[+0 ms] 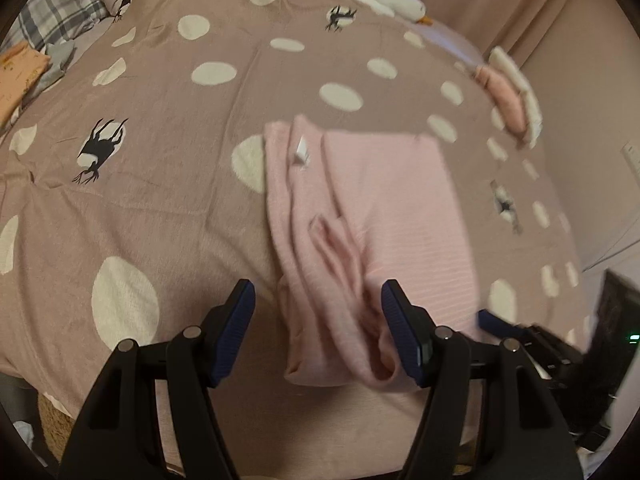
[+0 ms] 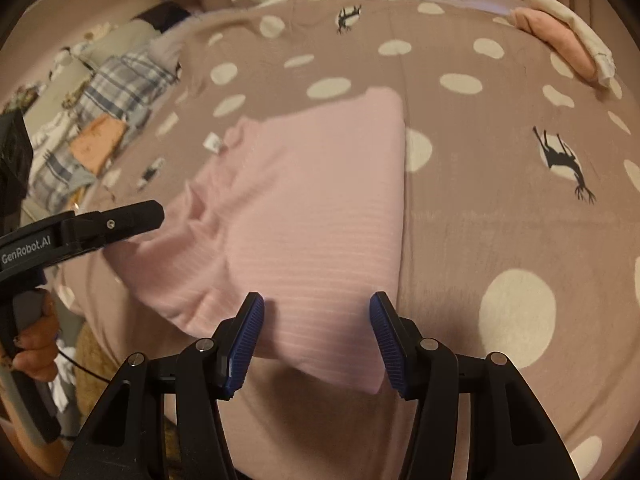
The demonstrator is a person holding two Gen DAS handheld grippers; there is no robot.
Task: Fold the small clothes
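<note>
The pale pink ribbed knit garment [image 2: 312, 208] lies on the bed, on the mauve bedspread with cream spots and black deer prints [image 1: 160, 92], near the bed's front edge. Its right part is already doubled over into a flat, fairly square panel with a straight right edge. Its left part is not finished: in the left wrist view a rumpled strip with a white label and a loose, rolled sleeve-like piece runs alongside the neat panel down to the near hem.

The left gripper [image 1: 318, 330] hangs over that rumpled end, its jaws apart, with cloth showing between them but not pinched. The right gripper [image 2: 316, 342] hovers over the near hem of the flat panel, jaws likewise apart and gripping nothing.

By my reading, this garment is about halfway folded: one fold is laid, the loose left side has yet to be tucked in, and probably a final fold remains. A folded pink and cream pile [image 2: 560, 36] at the bed's far right corner suggests earlier pieces done; more cloth [image 2: 96, 144] lies at the left, possibly waiting.
</note>
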